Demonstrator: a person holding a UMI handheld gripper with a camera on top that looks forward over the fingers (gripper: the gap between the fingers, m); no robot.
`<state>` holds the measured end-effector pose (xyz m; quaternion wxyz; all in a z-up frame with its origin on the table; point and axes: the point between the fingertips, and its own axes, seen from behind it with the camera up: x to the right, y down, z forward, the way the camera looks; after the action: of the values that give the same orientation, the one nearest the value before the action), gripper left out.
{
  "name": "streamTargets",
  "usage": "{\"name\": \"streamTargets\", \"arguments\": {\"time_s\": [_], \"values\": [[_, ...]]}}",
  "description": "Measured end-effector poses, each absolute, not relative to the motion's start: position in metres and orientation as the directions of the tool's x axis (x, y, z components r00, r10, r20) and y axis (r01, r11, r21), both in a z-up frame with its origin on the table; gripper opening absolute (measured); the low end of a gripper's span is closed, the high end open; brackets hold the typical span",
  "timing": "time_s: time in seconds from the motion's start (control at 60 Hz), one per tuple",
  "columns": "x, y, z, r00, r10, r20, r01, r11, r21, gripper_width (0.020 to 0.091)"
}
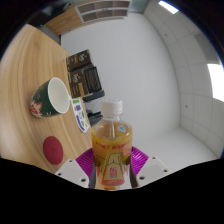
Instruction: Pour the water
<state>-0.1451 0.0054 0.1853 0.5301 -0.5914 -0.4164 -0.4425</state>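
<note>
One clear bottle, amber liquid, white cap, pink-yellow label, clamped between fingers. One green mug and one red coaster beside bottle on tabletop.

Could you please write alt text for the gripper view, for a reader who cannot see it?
The gripper holds an upright plastic bottle of amber liquid with a white cap, both fingers pressing its sides. Beyond it, on a wooden table, a green mug lies tilted on its side near a red coaster.

Wooden table — white walls
</note>
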Motion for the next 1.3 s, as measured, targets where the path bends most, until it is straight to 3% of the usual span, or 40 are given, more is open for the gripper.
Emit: {"name": "streamTargets", "arguments": {"time_s": [0.133, 0.233, 0.533, 0.65, 0.767, 0.867, 0.95, 0.967, 1.1, 1.3], "values": [[-0.176, 0.019, 0.189, -0.187, 0.010, 0.982, 0.979, -0.084, 0.187, 0.0477], [-0.186, 0.026, 0.189, -0.411, -0.002, 0.912, 0.908, -0.097, 0.409, 0.0478], [-0.193, 0.035, 0.187, -0.509, -0.003, 0.861, 0.856, -0.102, 0.507, 0.0475], [-0.188, 0.036, 0.189, -0.311, 0.022, 0.950, 0.945, -0.095, 0.312, 0.0477], [-0.176, 0.040, 0.192, 0.151, 0.037, 0.988, 0.984, -0.103, -0.147, 0.0477], [-0.163, 0.039, 0.173, 0.610, 0.067, 0.790, 0.790, -0.126, -0.600, 0.0480], [-0.156, 0.037, 0.151, 0.847, 0.113, 0.520, 0.532, -0.183, -0.827, 0.0482], [-0.157, 0.037, 0.135, 0.885, 0.107, 0.454, 0.466, -0.176, -0.867, 0.0482], [-0.149, 0.044, 0.092, 0.990, 0.087, 0.113, 0.132, -0.258, -0.957, 0.0483], [-0.167, 0.043, 0.078, 0.995, 0.088, -0.047, -0.019, -0.289, -0.957, 0.0481]]}}
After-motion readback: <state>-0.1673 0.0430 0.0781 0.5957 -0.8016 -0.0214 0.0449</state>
